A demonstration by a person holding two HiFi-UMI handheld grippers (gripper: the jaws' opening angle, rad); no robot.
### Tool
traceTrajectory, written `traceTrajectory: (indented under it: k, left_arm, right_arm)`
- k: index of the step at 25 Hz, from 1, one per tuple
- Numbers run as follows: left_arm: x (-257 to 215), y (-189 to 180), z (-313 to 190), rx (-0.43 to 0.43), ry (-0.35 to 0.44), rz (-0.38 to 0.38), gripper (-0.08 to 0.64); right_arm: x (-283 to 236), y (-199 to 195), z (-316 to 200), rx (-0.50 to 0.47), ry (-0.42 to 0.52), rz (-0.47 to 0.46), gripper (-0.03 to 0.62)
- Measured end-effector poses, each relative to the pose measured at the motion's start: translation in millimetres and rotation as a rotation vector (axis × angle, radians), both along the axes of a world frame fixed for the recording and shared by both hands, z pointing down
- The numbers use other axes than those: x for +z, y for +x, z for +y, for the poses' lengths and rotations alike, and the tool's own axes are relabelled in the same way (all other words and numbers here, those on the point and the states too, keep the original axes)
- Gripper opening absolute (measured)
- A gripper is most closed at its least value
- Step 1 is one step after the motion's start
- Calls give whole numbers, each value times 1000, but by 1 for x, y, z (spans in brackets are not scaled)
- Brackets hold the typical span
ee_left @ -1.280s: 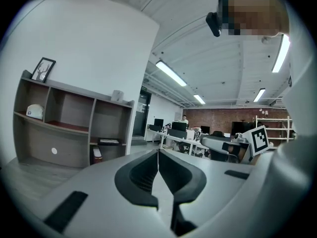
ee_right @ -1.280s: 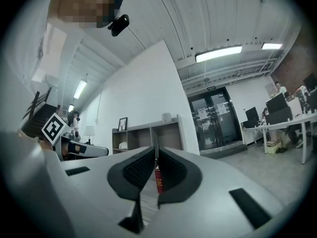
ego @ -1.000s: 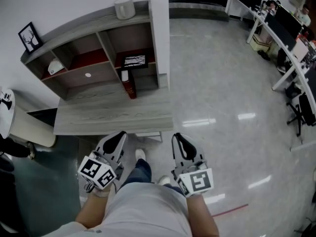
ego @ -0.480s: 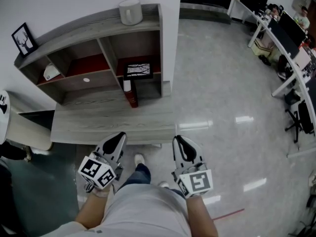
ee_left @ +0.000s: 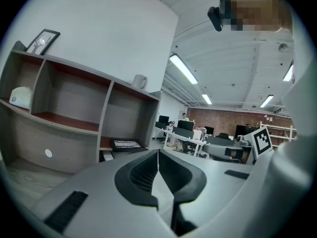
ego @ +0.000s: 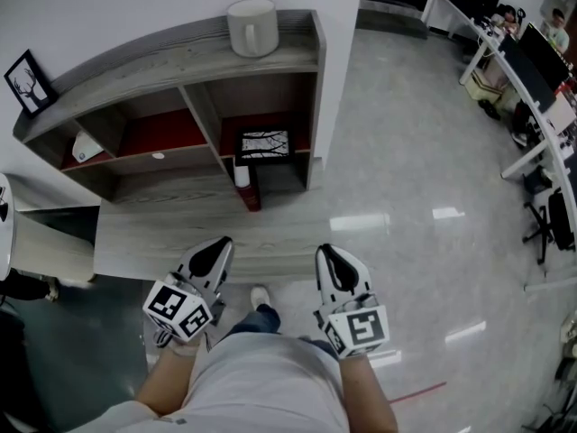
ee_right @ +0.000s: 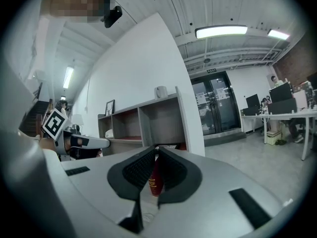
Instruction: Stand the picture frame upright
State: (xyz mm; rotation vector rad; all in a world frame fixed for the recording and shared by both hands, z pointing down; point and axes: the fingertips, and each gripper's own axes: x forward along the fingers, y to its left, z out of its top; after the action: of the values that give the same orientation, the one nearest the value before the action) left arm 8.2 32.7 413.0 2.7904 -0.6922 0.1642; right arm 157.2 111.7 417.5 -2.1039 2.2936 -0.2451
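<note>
The shelf (ego: 162,57) fills more of the head view than a second ago and sits further right, its mug (ego: 251,27) and frame (ego: 264,143) drawn closer. The two grippers hold the same places low in the picture.

The polished grey floor (ego: 415,170) lies open to the right of the shelf, running to white desks (ego: 527,66) with dark monitors at the far right edge. A grey wood ledge (ego: 171,233) juts from the shelf's foot, its front edge just ahead of both grippers. Its top is bare but for a red can (ego: 253,190) standing near the back edge, at the foot of the divider.

Left gripper (ego: 215,244) and right gripper (ego: 326,251) point level at the shelf, side by side and apart, each with jaws pressed together on nothing.

The frame lies flat on the red board of the right compartment, by its front edge, above and just right of the can. The mug stands on the top board near its right end. A small deer picture (ego: 27,81) stands upright at the top board's left end. A white object (ego: 86,147) rests in the left compartment, at its left wall.
</note>
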Motion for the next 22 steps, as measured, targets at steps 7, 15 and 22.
traceTrajectory:
  k: [7,15,22]
  left_arm:
    - [4,-8,-50,18,-19,4,17]
    - [14,-21,-93,59,-39,7,17]
    - [17,-35,-122,94,-43,-1,17]
  right_arm:
    - [5,-8,-52,19,-31,-15,32]
    - [11,-27,-100,34,-50,-14,32]
    - [23,-44,-141,49,-80,-3,32]
